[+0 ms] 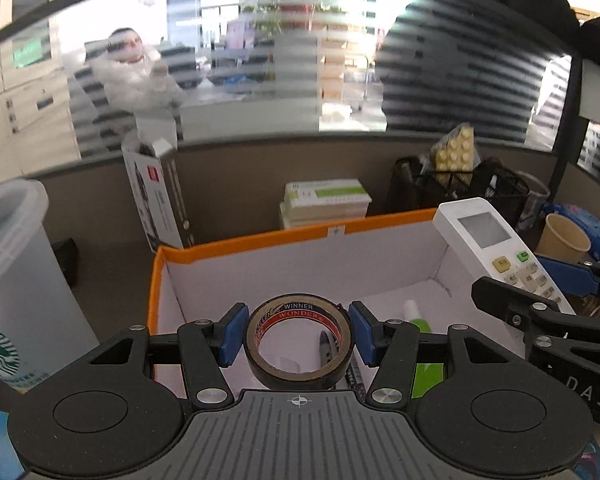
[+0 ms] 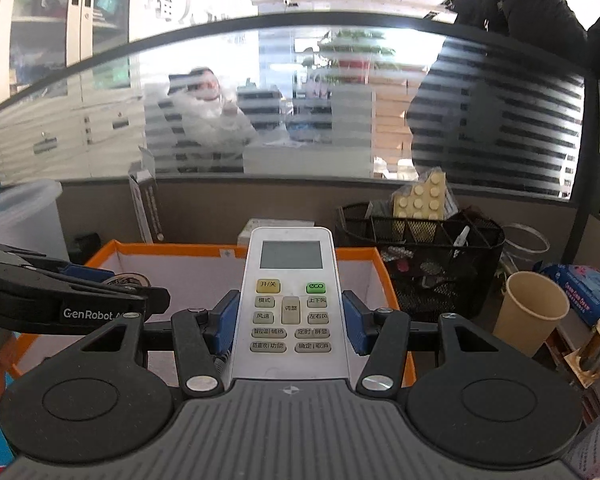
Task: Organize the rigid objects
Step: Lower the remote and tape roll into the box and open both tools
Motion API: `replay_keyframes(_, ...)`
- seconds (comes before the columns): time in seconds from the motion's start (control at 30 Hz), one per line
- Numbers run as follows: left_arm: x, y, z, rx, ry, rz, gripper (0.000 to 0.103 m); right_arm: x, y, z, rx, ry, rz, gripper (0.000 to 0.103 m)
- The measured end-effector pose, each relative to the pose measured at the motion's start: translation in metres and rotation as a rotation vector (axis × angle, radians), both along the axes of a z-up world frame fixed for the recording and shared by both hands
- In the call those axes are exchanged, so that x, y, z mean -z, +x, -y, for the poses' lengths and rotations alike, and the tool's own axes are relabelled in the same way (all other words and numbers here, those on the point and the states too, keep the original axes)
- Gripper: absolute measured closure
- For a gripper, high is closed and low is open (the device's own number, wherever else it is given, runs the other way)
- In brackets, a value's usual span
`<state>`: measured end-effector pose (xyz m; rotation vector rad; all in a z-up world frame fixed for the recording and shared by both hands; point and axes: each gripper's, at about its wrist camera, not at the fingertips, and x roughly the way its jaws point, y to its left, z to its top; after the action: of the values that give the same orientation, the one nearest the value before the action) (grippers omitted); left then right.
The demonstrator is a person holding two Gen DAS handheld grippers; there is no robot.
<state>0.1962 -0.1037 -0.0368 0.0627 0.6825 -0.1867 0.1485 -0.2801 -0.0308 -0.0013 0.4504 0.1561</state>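
My left gripper [image 1: 299, 334] is shut on a roll of brown tape [image 1: 299, 340] and holds it above the orange-rimmed white box [image 1: 236, 242]. My right gripper [image 2: 288, 320] is shut on a white remote control [image 2: 290, 300] and holds it over the same box [image 2: 172, 249], near its right side. The remote [image 1: 496, 248] and the right gripper show at the right of the left wrist view. The left gripper with the tape [image 2: 126, 280] shows at the left of the right wrist view. Inside the box lie a green-and-white item [image 1: 418, 326] and a dark pen-like item [image 1: 327, 350].
A white Starbucks cup [image 1: 16, 280] stands left of the box. A black mesh organizer [image 2: 420, 256] with a yellow studded plate [image 2: 422, 196] stands behind right. A paper cup [image 2: 530, 312], wipes pack [image 2: 588, 290], stacked boxes [image 1: 326, 200] and a tall carton [image 1: 156, 196] surround it.
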Motion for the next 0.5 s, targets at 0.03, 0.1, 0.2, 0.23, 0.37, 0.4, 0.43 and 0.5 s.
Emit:
replay_keyframes(0.03, 0.003, 0.002, 0.0, -0.001, 0.003, -0.008, 0.05, 0.003, 0.003, 0.0, 0.0, -0.004, -0.008, 0.053)
replay_keyframes(0.1, 0.007, 0.005, 0.001, -0.002, 0.005, -0.021, 0.05, 0.008, 0.009, 0.0, -0.001, -0.006, -0.024, 0.052)
replay_keyframes(0.2, 0.01, 0.007, 0.004, 0.004, 0.012, -0.034, 0.05, 0.014, 0.015, -0.001, -0.003, -0.015, -0.044, 0.052)
replay_keyframes(0.23, 0.012, 0.008, 0.005, 0.007, 0.016, -0.038, 0.05, 0.015, 0.017, -0.001, -0.004, -0.017, -0.051, 0.052)
replay_keyframes(0.37, 0.019, 0.009, 0.007, 0.016, 0.015, -0.063, 0.05, 0.022, 0.022, -0.003, -0.009, -0.024, -0.07, 0.052)
replay_keyframes(0.4, 0.02, 0.009, 0.008, 0.017, 0.017, -0.064, 0.05, 0.023, 0.023, -0.003, -0.009, -0.025, -0.073, 0.052)
replay_keyframes(0.43, 0.022, 0.009, 0.009, 0.017, 0.02, -0.066, 0.05, 0.024, 0.024, -0.004, -0.01, -0.026, -0.076, 0.052)
replay_keyframes(0.5, 0.025, 0.01, 0.011, 0.017, 0.029, -0.072, 0.05, 0.026, 0.025, -0.005, -0.011, -0.032, -0.082, 0.052)
